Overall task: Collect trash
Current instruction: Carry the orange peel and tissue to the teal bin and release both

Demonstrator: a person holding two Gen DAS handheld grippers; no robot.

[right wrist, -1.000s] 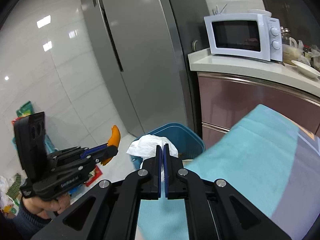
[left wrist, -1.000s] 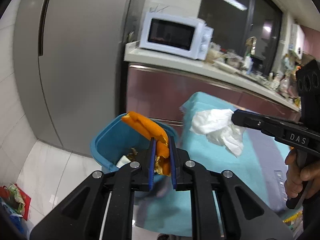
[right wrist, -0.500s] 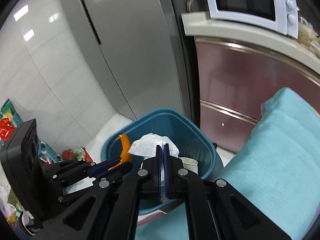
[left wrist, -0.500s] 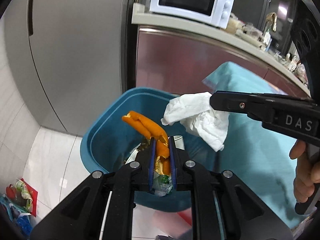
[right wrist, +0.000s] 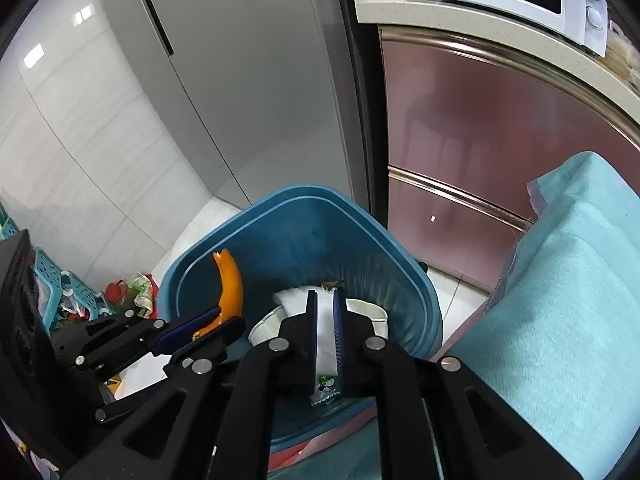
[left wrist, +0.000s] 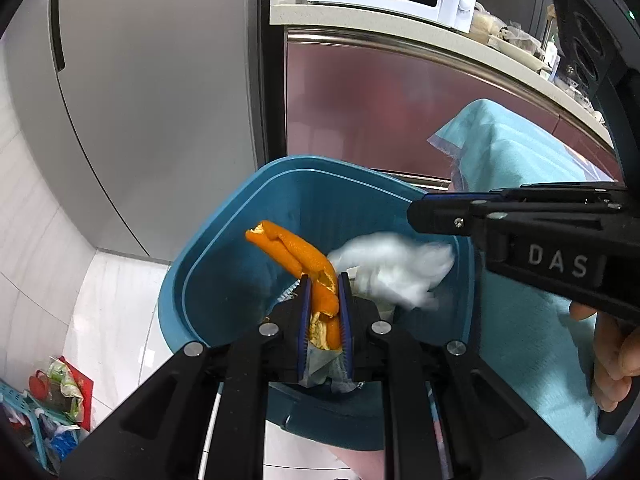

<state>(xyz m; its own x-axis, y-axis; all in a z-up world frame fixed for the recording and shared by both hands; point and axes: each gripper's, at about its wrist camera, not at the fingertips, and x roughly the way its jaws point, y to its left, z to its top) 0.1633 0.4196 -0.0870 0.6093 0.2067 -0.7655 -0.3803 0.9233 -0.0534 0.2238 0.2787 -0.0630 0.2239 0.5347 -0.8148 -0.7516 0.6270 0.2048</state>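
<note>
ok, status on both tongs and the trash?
Left tongs shut on orange peel over blue bin. Right tongs just opening; tissue blurred, dropping in. Nothing in the way.

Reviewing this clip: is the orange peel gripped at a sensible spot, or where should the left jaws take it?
The left gripper holds the orange peel by its lower end, coming from below along its length. That looks sensible: the strip is long, thin and curled, so pinching across its flat faces near one end lets the rest hang free over the blue bin.

Both wrist views steeply downward, close above the shared blue bin (left wrist: 224, 280).
</note>
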